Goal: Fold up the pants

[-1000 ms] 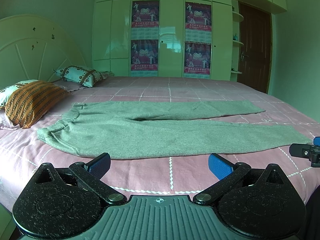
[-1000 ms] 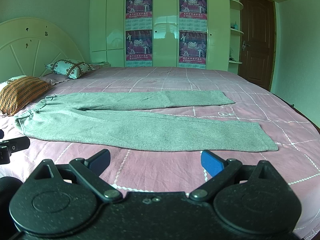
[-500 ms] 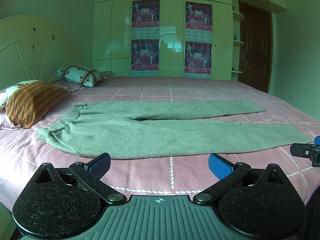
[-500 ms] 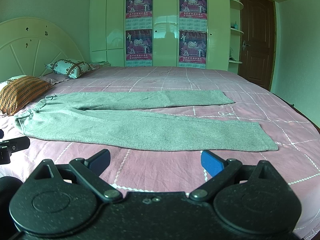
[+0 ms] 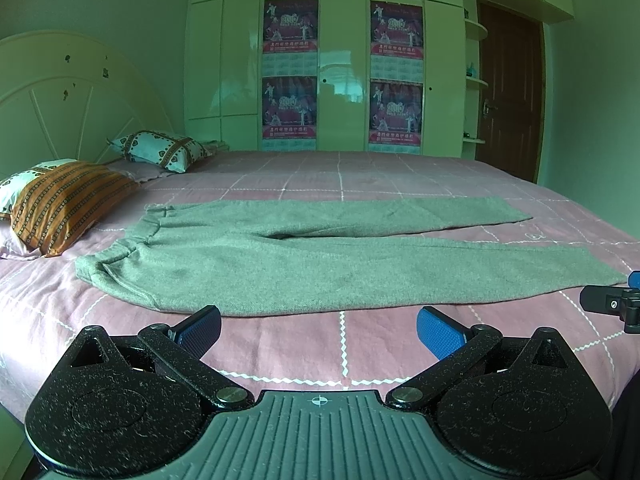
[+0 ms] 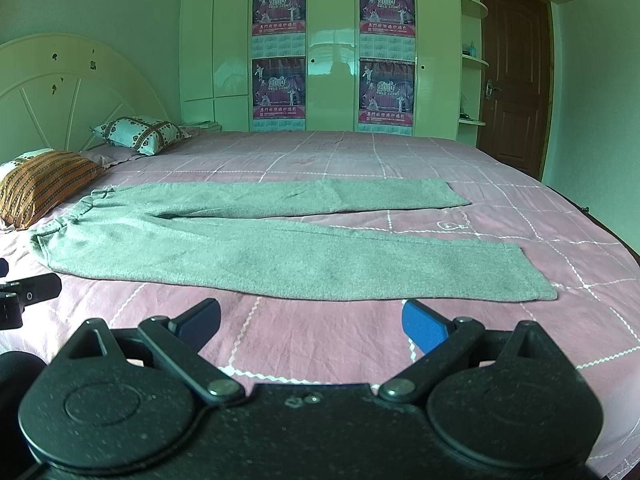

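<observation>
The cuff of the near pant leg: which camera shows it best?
The right wrist view. There the near leg's cuff lies whole on the bed, just beyond the open right gripper. In the left wrist view the cuff sits at the distorted right edge, beside the other gripper's tip.
</observation>
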`<state>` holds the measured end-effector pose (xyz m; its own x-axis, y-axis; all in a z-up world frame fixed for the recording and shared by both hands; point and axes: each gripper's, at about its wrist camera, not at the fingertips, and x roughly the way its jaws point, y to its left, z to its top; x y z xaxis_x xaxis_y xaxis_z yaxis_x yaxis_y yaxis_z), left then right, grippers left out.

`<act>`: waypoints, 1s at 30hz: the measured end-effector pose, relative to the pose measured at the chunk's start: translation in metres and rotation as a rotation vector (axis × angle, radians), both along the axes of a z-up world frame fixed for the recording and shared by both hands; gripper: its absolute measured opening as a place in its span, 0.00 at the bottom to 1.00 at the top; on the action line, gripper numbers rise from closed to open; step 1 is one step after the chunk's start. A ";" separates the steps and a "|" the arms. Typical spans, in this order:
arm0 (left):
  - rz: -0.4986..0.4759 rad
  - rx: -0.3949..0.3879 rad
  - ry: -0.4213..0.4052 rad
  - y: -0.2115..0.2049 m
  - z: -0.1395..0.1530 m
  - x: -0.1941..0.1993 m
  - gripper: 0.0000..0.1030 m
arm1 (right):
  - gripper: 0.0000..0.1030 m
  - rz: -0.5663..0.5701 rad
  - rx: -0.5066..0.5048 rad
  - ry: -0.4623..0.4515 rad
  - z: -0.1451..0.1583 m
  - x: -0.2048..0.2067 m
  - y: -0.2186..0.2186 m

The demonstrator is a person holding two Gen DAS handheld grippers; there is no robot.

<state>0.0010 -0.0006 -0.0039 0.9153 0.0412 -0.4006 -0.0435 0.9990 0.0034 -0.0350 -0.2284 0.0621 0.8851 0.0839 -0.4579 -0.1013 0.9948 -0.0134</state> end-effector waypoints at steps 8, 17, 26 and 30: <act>0.008 -0.069 0.025 0.011 0.004 0.004 1.00 | 0.89 0.017 0.009 0.001 -0.001 0.003 -0.002; 0.040 -0.168 0.083 0.090 0.010 0.065 1.00 | 0.81 0.106 0.055 0.046 0.002 0.056 0.004; 0.131 -0.103 0.081 0.235 0.042 0.230 0.99 | 0.68 0.221 0.034 0.054 0.037 0.198 0.060; 0.165 -0.127 0.193 0.298 0.016 0.322 0.76 | 0.68 0.246 -0.023 0.068 0.030 0.270 0.087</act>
